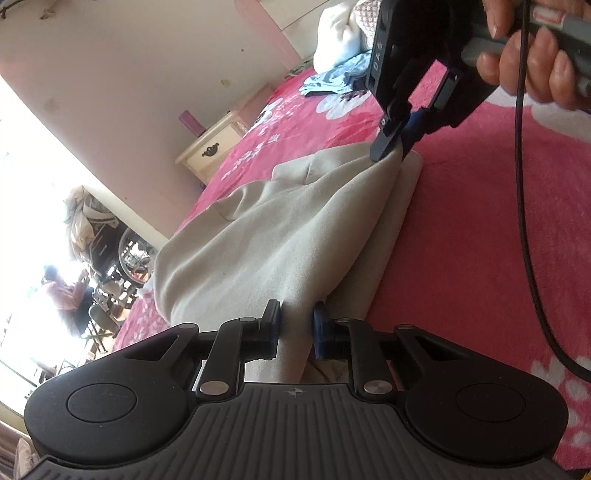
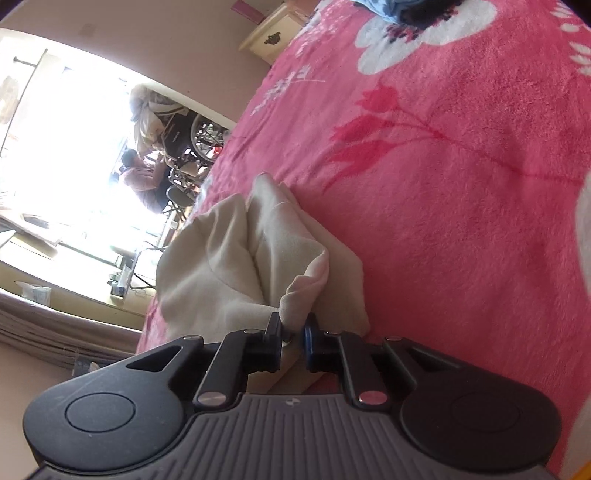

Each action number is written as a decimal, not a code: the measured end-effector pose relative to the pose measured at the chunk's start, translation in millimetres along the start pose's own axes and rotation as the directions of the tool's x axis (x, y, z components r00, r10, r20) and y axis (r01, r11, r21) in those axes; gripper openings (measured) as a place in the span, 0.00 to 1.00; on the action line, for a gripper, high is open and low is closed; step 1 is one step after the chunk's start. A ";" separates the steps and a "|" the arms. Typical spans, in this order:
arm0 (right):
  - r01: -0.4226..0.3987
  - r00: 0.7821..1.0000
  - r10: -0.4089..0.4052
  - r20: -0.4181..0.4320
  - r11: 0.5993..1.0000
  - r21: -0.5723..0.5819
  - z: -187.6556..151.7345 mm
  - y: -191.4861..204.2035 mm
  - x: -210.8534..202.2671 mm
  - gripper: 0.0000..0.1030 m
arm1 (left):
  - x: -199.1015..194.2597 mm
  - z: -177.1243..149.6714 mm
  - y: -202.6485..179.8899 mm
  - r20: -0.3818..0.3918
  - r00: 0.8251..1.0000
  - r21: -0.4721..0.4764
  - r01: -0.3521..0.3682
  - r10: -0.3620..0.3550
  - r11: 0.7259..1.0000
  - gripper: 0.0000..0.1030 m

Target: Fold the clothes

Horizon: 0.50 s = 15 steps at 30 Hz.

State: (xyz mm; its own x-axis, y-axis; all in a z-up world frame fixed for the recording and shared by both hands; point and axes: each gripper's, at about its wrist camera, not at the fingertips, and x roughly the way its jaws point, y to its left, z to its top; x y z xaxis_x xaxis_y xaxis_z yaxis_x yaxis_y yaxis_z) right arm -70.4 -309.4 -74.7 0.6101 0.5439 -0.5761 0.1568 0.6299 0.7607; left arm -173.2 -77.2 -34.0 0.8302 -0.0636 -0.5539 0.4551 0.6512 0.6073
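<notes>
A cream garment [image 1: 280, 236] lies partly folded on a pink flowered blanket [image 1: 480, 240]. My left gripper [image 1: 297, 325] is shut on its near edge, and the cloth runs up between the black and blue fingers. At the far corner my right gripper [image 1: 393, 146], held by a hand [image 1: 532, 62], pinches the same garment. In the right wrist view the right gripper [image 2: 293, 328] is shut on a bunched corner of the cream garment [image 2: 236, 266], lifted a little off the blanket [image 2: 461, 221].
A black cable [image 1: 524, 221] hangs from the right gripper across the blanket. Blue clothes [image 1: 332, 79] and white bedding [image 1: 340, 29] lie at the far end of the bed. A cream nightstand [image 1: 210, 147] stands by the wall. A seated person [image 2: 142, 177] and a wheelchair [image 2: 203, 136] are beyond.
</notes>
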 end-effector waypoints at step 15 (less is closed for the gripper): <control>0.196 0.980 -0.143 0.135 0.764 -0.614 -3.5 91.2 -33.5 0.29 | -22.8 12.0 70.9 0.021 0.995 -0.365 0.096 -0.095 0.926 0.29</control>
State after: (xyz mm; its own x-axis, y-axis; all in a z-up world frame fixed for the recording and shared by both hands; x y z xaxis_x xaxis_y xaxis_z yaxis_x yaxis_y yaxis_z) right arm -79.2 -268.3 12.9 0.6802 0.3683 -0.6338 -0.2376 0.9287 0.2847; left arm -156.0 -38.7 28.5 0.7899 -0.1413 -0.5967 0.3835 0.8731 0.3010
